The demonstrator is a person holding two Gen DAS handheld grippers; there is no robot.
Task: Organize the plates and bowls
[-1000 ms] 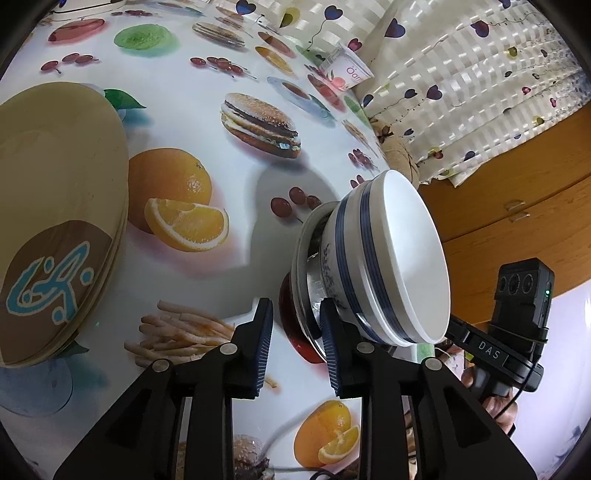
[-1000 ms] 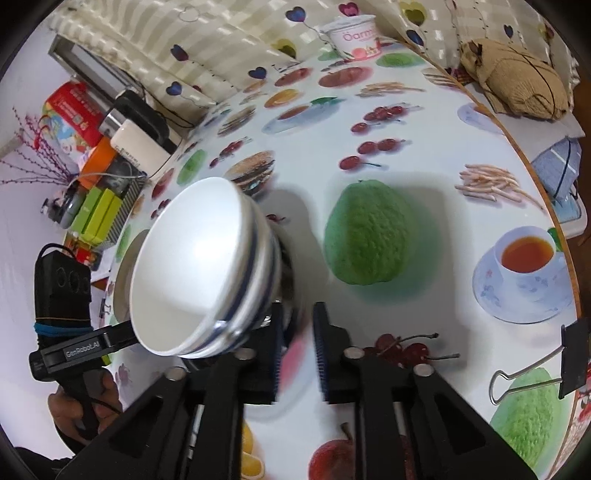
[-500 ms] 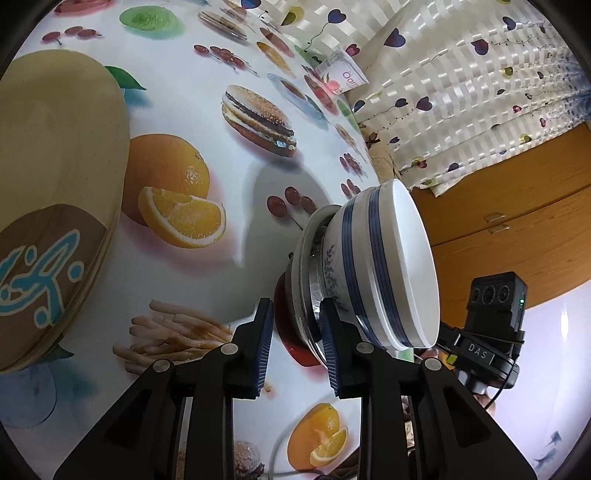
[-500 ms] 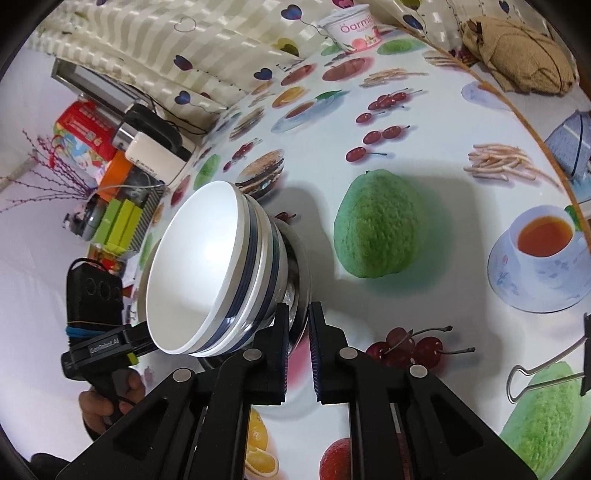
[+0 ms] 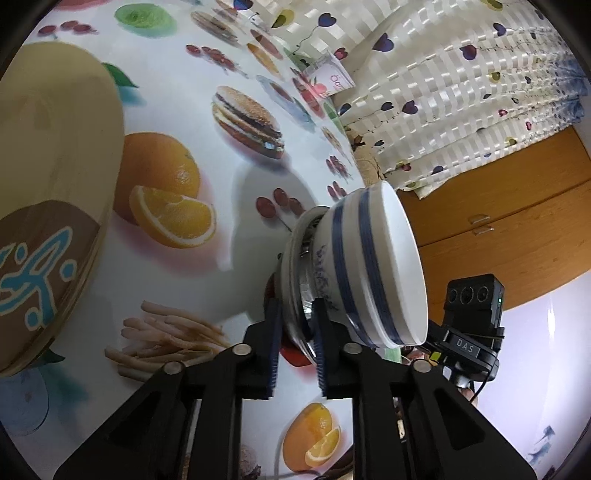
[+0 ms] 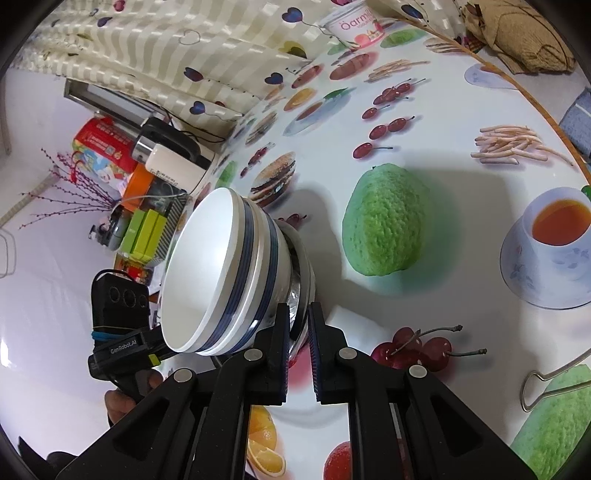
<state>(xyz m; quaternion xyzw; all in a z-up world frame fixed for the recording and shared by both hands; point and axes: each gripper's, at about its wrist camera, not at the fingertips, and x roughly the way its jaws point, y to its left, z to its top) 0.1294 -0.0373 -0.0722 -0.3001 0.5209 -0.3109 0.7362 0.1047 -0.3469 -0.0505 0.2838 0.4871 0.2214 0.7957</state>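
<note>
A white bowl with blue stripes [image 5: 369, 266] [image 6: 207, 273] sits nested in a shiny metal bowl [image 5: 291, 258] [image 6: 308, 266] on the food-print tablecloth. My left gripper [image 5: 297, 308] has its jaws closing tight on the metal bowl's near rim, one pad inside and one outside. From the opposite side, my right gripper [image 6: 298, 310] is shut on the same rim. Whether the stack rests on the table or hangs just above it, I cannot tell. A stack of yellow plates [image 5: 55, 166] with a brown and blue motif lies to the left.
A yoghurt cup [image 5: 332, 79] [image 6: 354, 24] stands at the far table edge by the heart-print curtain [image 5: 461, 92]. A binder clip [image 6: 554, 373] lies at the right. Boxes and a kettle [image 6: 159, 147] crowd the left. A wooden cabinet [image 5: 498, 221] is beyond the table.
The left jaws have narrowed from a loose gap to a pinch on the metal bowl's rim. Both views have tilted a little. The right gripper stays shut on the rim.
</note>
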